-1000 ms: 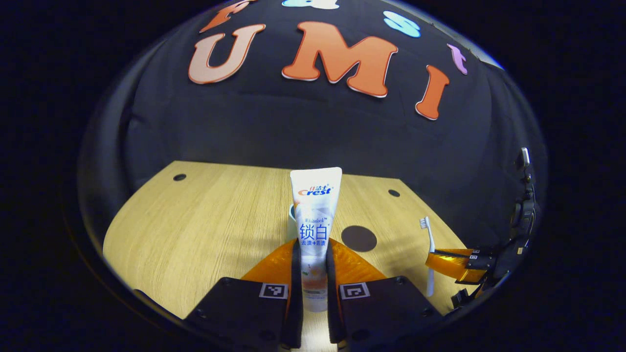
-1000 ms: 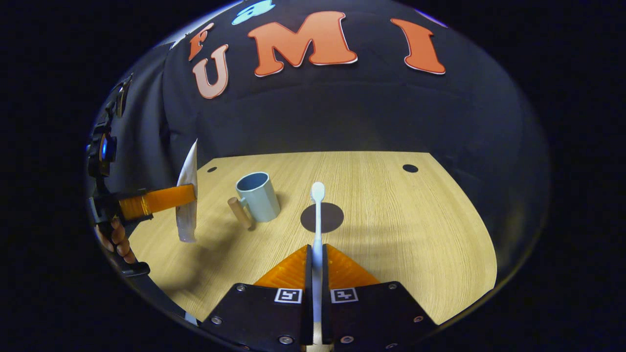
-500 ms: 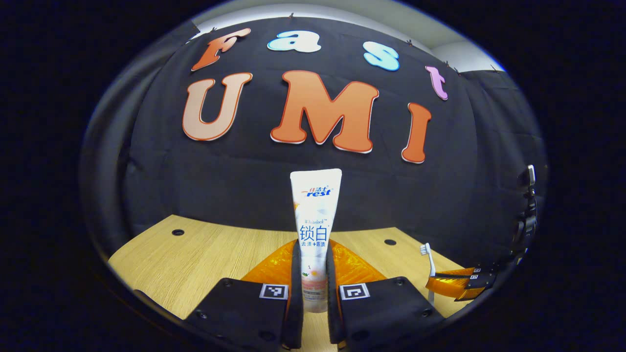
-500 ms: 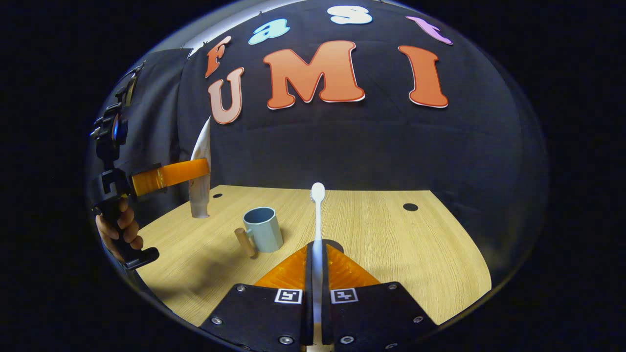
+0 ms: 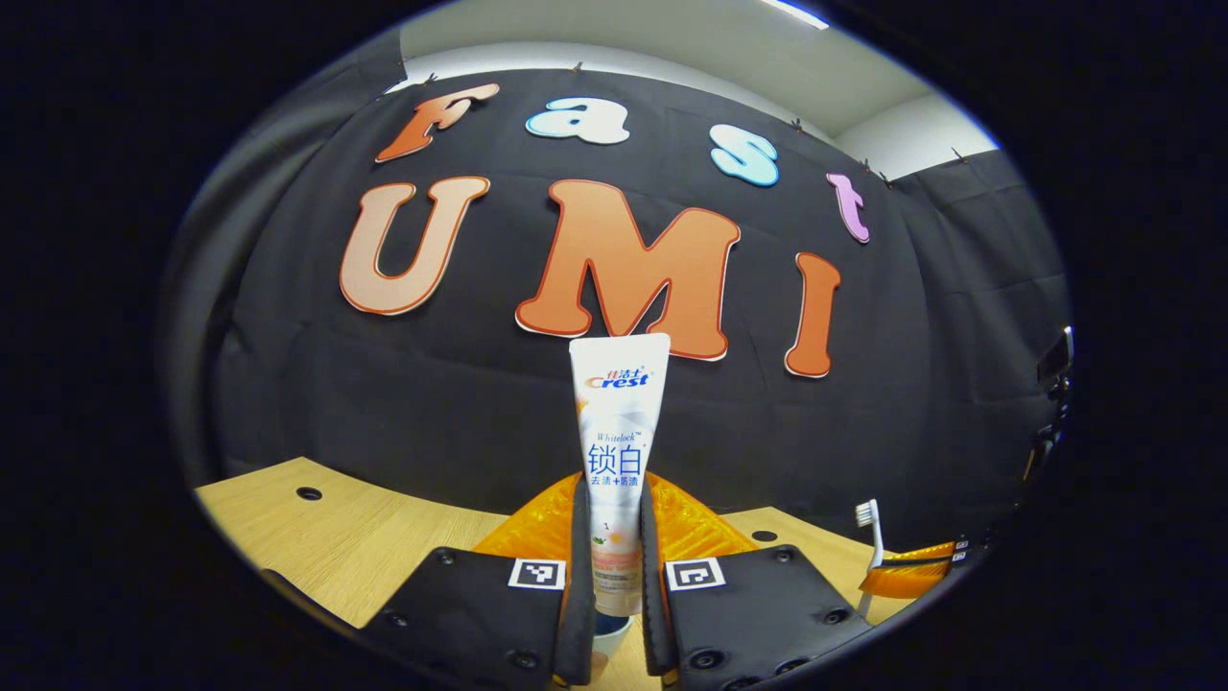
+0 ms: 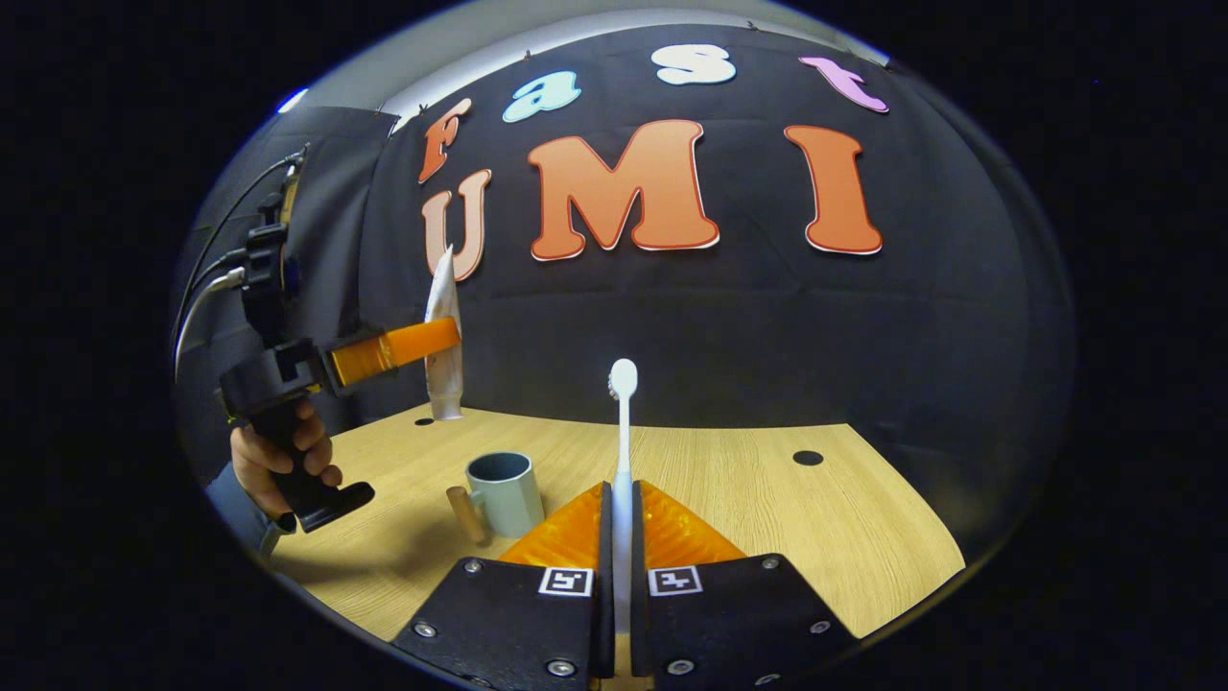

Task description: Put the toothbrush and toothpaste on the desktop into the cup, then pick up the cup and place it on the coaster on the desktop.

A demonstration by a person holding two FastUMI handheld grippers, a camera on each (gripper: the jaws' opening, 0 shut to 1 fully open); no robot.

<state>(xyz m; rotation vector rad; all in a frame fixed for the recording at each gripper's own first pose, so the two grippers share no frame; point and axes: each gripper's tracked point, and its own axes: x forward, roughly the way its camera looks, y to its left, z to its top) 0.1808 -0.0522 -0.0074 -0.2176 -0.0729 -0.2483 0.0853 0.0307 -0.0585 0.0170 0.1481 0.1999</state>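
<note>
My left gripper (image 5: pixel 614 494) is shut on a white toothpaste tube (image 5: pixel 620 413), which stands upright between its fingers, well above the wooden table (image 5: pixel 384 547). In the right gripper view this left gripper (image 6: pixel 427 344) holds the tube (image 6: pixel 443 336) in the air, above and left of a pale blue cup (image 6: pixel 504 491) with a wooden handle (image 6: pixel 467 514). A bit of the cup's rim (image 5: pixel 610 628) shows under the tube. My right gripper (image 6: pixel 621 497) is shut on a white toothbrush (image 6: pixel 624 422), head up. It appears at the far right (image 5: pixel 902 579), holding the toothbrush (image 5: pixel 871 537).
A hand (image 6: pixel 278 461) grips the left gripper's handle, with cables above it. The table (image 6: pixel 787 518) has small dark holes near its back edge (image 6: pixel 808 458) (image 6: pixel 423 421). Right of the cup is bare wood. The black wall closes the back.
Both grippers have risen and tilted upward with their loads. The left one carried the tube nearer to above the cup. The dark round coaster has gone from sight behind the right fingers.
</note>
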